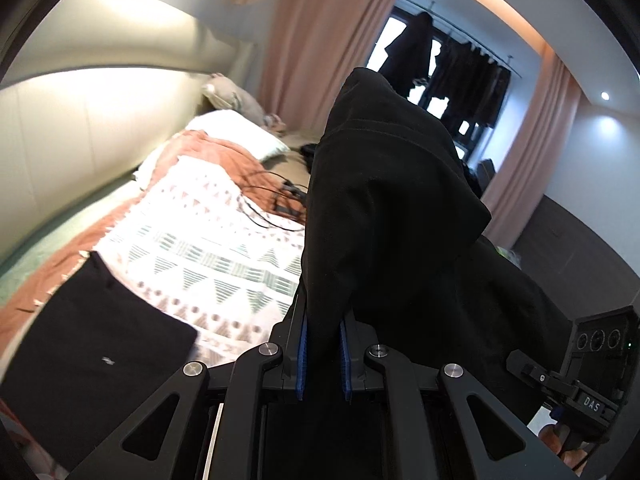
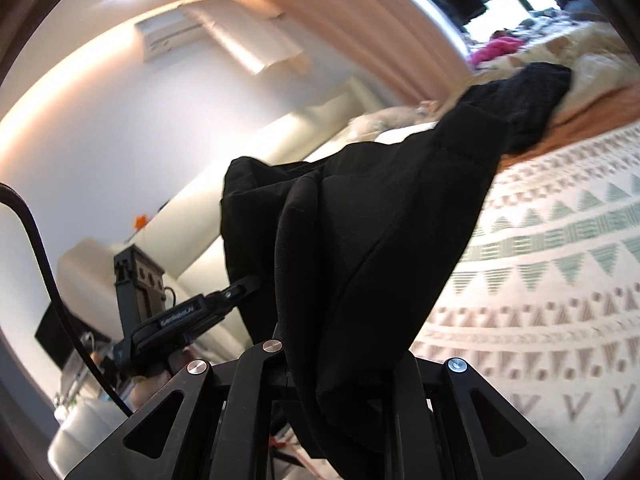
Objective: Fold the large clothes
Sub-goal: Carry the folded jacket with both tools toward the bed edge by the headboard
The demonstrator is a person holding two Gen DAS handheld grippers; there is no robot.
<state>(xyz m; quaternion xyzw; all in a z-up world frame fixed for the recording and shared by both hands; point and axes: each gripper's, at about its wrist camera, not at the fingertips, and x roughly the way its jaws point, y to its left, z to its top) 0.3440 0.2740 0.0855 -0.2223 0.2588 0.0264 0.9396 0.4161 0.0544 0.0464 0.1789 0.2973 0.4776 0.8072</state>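
Note:
A large black garment is held up in the air above the bed. My left gripper is shut on its edge, the cloth pinched between the blue pads. In the right wrist view the same black garment drapes over my right gripper, which is shut on it; its fingertips are hidden by the cloth. The other gripper shows at the left of the right wrist view and at the right edge of the left wrist view. A folded black garment lies on the bed at the lower left.
The bed carries a patterned white blanket over a rust-coloured throw, with pillows and black cables near the head. Pink curtains and dark hanging clothes stand by the window. A black knit item lies on the bed.

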